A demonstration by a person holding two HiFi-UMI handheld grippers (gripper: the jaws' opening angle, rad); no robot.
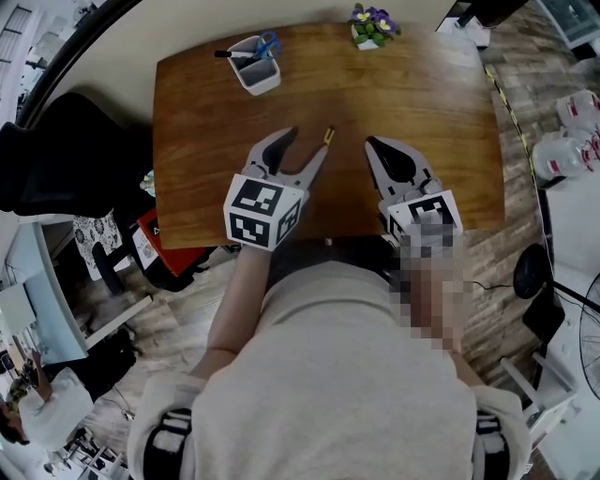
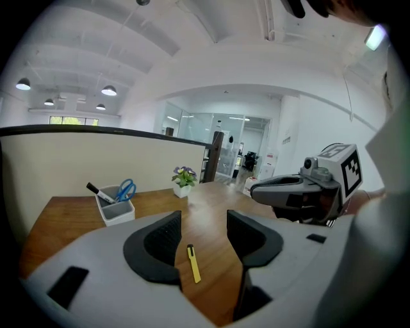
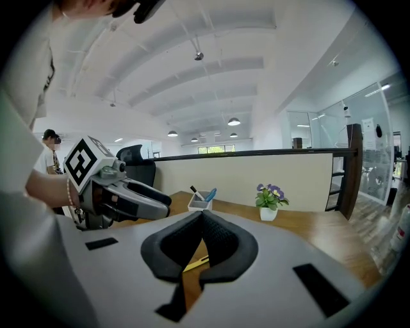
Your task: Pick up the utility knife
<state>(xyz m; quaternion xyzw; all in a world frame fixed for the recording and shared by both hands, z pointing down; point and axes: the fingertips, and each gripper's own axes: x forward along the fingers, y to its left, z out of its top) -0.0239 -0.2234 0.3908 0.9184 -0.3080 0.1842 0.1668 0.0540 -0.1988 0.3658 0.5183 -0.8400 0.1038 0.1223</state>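
Observation:
A slim yellow utility knife (image 1: pixel 328 136) lies on the brown wooden table (image 1: pixel 206 112), just ahead of my left gripper (image 1: pixel 307 145). In the left gripper view the knife (image 2: pixel 193 263) shows on the wood between and below the two dark pads, which stand wide apart and touch nothing; this left gripper (image 2: pixel 204 224) is open. My right gripper (image 1: pixel 375 145) hovers to the right of the knife, its jaws closed together with nothing in them. In the right gripper view the pads meet at the tips (image 3: pixel 202 218) and a piece of the knife (image 3: pixel 195 262) shows below them.
A white holder (image 1: pixel 255 64) with blue scissors and a black marker stands at the table's far left. A small potted flower (image 1: pixel 372 26) sits at the far edge. A black chair (image 1: pixel 66 150) is left of the table; plastic bottles (image 1: pixel 572 141) stand to the right.

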